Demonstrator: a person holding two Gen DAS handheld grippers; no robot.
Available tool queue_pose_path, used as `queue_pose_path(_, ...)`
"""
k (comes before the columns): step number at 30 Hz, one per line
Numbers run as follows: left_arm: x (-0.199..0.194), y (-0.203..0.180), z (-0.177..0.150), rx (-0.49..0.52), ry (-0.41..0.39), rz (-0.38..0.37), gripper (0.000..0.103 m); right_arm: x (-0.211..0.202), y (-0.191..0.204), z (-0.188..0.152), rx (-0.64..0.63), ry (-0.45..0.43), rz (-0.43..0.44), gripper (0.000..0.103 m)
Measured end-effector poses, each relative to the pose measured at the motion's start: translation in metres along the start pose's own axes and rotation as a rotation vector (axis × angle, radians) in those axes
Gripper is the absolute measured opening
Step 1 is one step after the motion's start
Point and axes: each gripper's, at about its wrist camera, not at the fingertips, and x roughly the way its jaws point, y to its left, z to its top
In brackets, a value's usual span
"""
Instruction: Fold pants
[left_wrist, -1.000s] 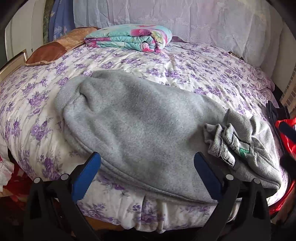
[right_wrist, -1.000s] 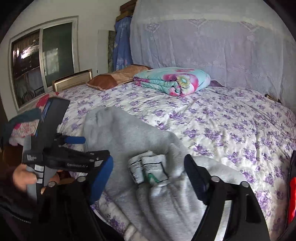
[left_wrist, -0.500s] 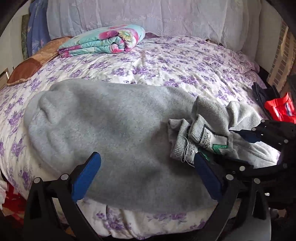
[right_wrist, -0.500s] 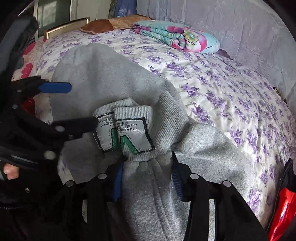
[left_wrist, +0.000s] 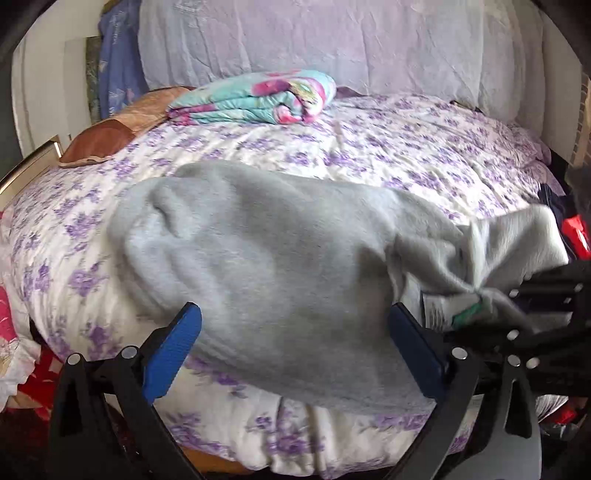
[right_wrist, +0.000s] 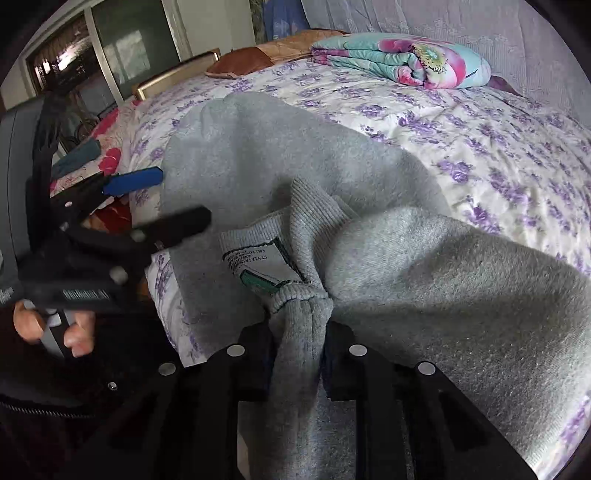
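Note:
Grey fleece pants (left_wrist: 280, 266) lie across the front of the bed, legs running to the left; they also show in the right wrist view (right_wrist: 280, 162). My right gripper (right_wrist: 300, 354) is shut on the bunched ribbed waistband (right_wrist: 303, 306), beside the white label (right_wrist: 258, 264), and holds it raised. My left gripper (left_wrist: 293, 354) is open and empty, its blue pads (left_wrist: 171, 354) hovering over the near edge of the pants' middle. It also shows at the left of the right wrist view (right_wrist: 162, 199).
The bed has a white sheet with purple flowers (left_wrist: 424, 147). A folded floral quilt (left_wrist: 258, 98) and a brown pillow (left_wrist: 110, 136) lie at the back. Red and dark clothes (left_wrist: 572, 236) sit at the right edge. A window (right_wrist: 92, 62) is left.
My right gripper closed on the waistband and lifted it. My left gripper shifted back to the left, over the pants' middle.

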Motion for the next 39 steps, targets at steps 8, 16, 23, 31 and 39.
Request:
queue_pose_path(8, 0.045, -0.05, 0.024, 0.127, 0.067, -0.048, 0.099, -0.034, 0.018, -0.017, -0.093, -0.038, -0.025, 0.047)
queue_pose_path(16, 0.06, -0.048, 0.015, 0.106, 0.094, -0.058, 0.099, -0.08, -0.074, -0.008, 0.23, -0.077, -0.256, 0.022)
queue_pose_path(23, 0.053, -0.039, 0.014, 0.078, 0.089, -0.09, 0.099, -0.064, -0.066, -0.024, 0.203, -0.089, -0.322, 0.026)
queue_pose_path(31, 0.059, -0.04, 0.013, 0.078, 0.101, -0.104, 0.099, -0.034, -0.034, -0.038, 0.137, -0.031, -0.273, 0.045)
queue_pose_path(39, -0.007, 0.065, 0.005, -0.295, 0.012, -0.312, 0.099, -0.108, -0.007, -0.042, 0.21, -0.347, -0.119, 0.08)
